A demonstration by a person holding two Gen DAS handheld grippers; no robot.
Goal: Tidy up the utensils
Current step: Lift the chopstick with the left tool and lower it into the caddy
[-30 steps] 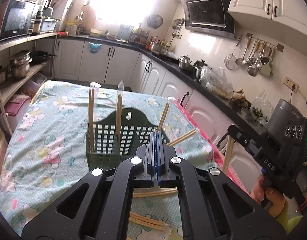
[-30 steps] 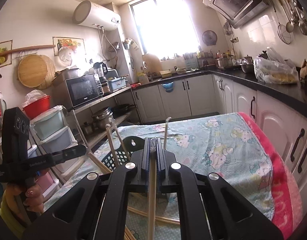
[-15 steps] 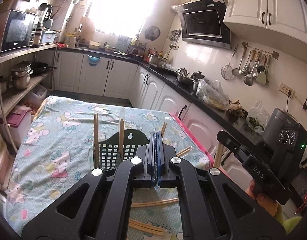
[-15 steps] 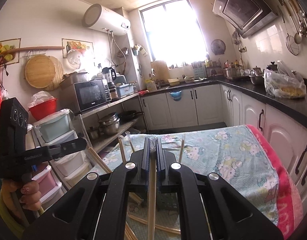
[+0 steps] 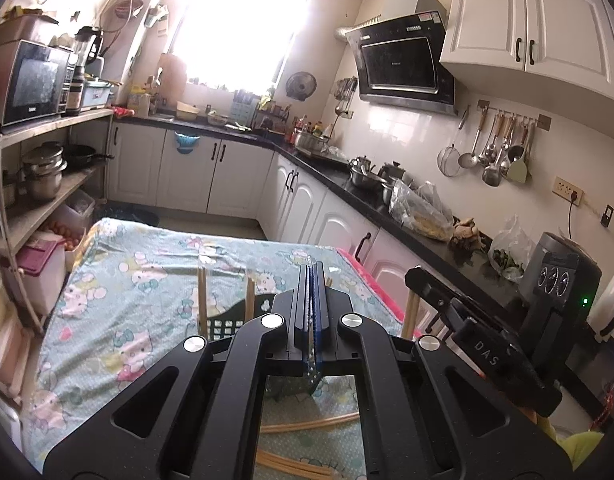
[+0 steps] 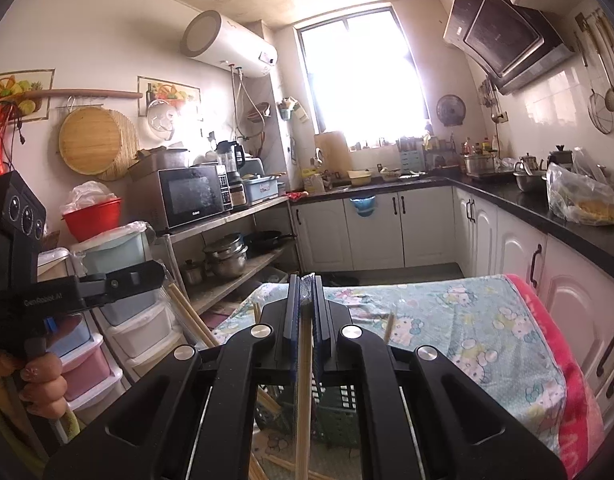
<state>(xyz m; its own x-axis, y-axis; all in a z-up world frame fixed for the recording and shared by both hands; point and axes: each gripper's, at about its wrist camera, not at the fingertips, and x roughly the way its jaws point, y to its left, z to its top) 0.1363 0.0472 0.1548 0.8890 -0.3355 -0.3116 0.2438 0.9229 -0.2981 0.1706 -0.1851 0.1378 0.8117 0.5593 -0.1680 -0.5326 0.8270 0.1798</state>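
1. The left gripper (image 5: 311, 276) sat clenched at the centre of its own view, its ridged blue pads pressed flat together with nothing between them.
2. The right gripper (image 6: 306, 286) was closed on a single pale wooden chopstick (image 6: 304, 392), a slim straight stick running from the pad tips down to the bottom edge of the frame.
3. A dark green plastic basket (image 5: 227, 322) with a grid of square holes stood on the table, just left of centre in the left view and partly hidden behind the gripper body.
4. Two chopsticks (image 5: 202, 300) stood upright in that basket, their tips rising above its rim.
5. More loose chopsticks (image 5: 307, 426) lay flat on the cloth at the lower centre of the left view, seen through the gripper frame.
6. The table was covered by a soft teal tablecloth (image 5: 139, 280) printed with cartoon cats, with a fuzzy pink edge (image 6: 575, 392) at the right of the right view.
7. A person's hand (image 6: 41, 384) gripped the black handle at the lower left of the right view.
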